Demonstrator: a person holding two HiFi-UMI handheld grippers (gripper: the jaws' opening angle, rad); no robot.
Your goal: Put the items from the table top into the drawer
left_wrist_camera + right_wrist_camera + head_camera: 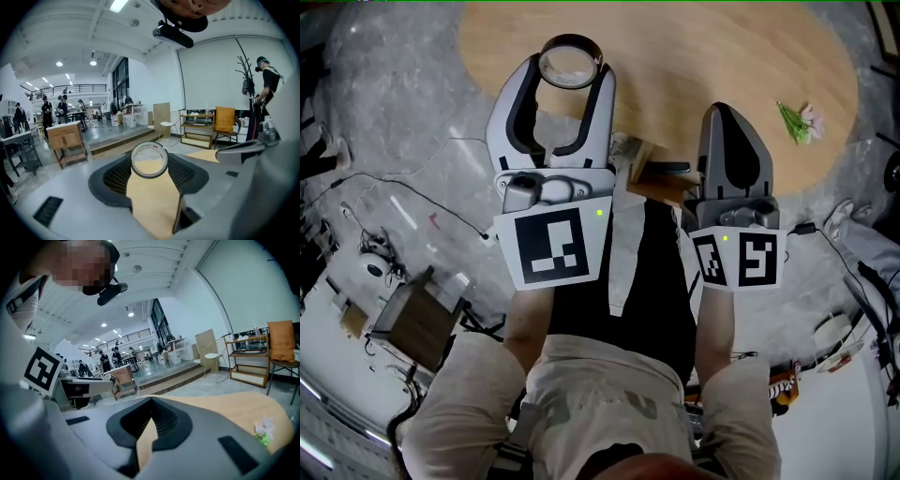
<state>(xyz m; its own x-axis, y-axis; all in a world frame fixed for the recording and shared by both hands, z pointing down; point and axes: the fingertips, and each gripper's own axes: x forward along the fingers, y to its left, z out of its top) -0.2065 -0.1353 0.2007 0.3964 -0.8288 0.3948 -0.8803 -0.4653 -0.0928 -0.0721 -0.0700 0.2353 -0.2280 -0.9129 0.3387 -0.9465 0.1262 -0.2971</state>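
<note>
A roll of clear tape (548, 73) sits between the fingertips of my left gripper (571, 77), held up over the near edge of the oval wooden table (694, 56). In the left gripper view the tape ring (133, 161) is pinched by the black pads, so the left gripper (149, 162) is shut on it. My right gripper (727, 114) is to the right, over the table's near edge, jaws closed with nothing between them; the right gripper view shows the right gripper (151, 401) with only a thin slit. A small flower sprig (797, 123) lies at the table's right, seen as the sprig (263, 430).
A wooden drawer part (659, 180) shows under the table edge between the grippers. A wooden box (417, 319) and cables (403, 187) lie on the floor to the left. A shelf and chair (208, 125), a wooden cabinet (68, 139) and a person (268, 84) stand beyond.
</note>
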